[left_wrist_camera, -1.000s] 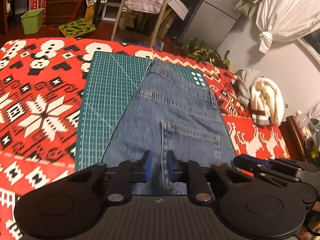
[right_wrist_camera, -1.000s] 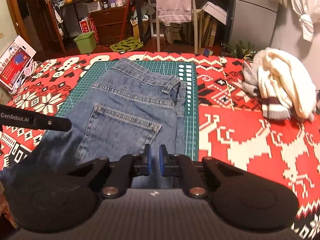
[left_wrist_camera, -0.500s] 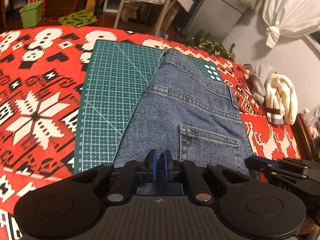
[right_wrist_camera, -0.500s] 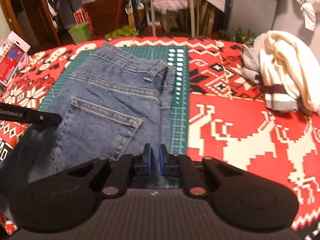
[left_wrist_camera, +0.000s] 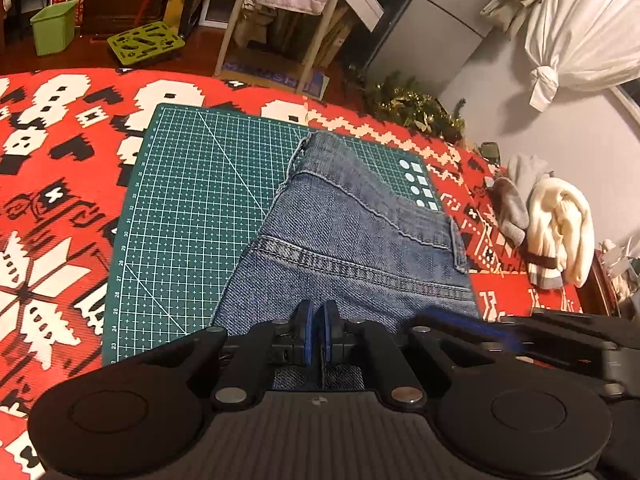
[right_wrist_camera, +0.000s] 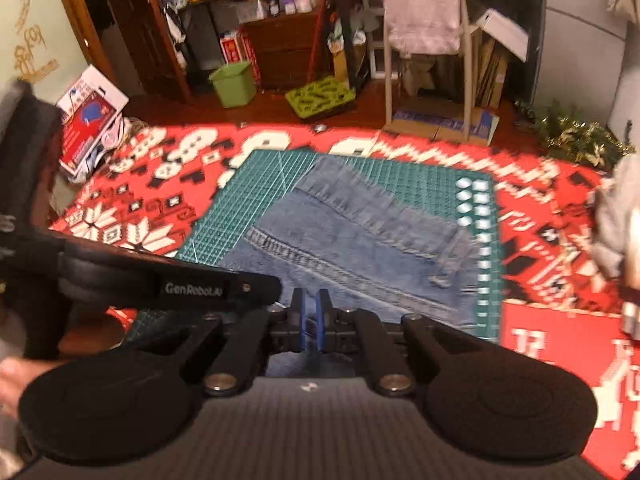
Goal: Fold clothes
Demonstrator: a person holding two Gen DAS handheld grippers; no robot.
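**Both claws pinched on the denim**

Left claw [left_wrist_camera: 319, 330] sits low over the near edge of the jeans [left_wrist_camera: 360, 248], its blue pads drawn almost together with a fold of denim running up between them, so it's gripping the cloth. Right claw [right_wrist_camera: 310, 322] shows the same picture in its own view: pads narrow, denim showing between and under them, clamped on the jeans [right_wrist_camera: 360, 240] as well. The right wrist view is smeared with motion blur, so fine detail there is hard to read.

Ahead of both claws the jeans spread across a green cutting mat [left_wrist_camera: 192, 208], waistband at the far end, a stitched seam crossing just in front of the fingertips. The mat lies on a red patterned cloth [left_wrist_camera: 60, 168] that covers the surface all around. Off to the right of the left claw, well apart from the jeans, a heap of cream and grey clothes [left_wrist_camera: 556, 224] waits on the red cloth. From the right wrist view, the left claw's black body reaches in from the left, just beside the right claw, and a bit of the person's hand [right_wrist_camera: 12, 376] shows at the left edge.
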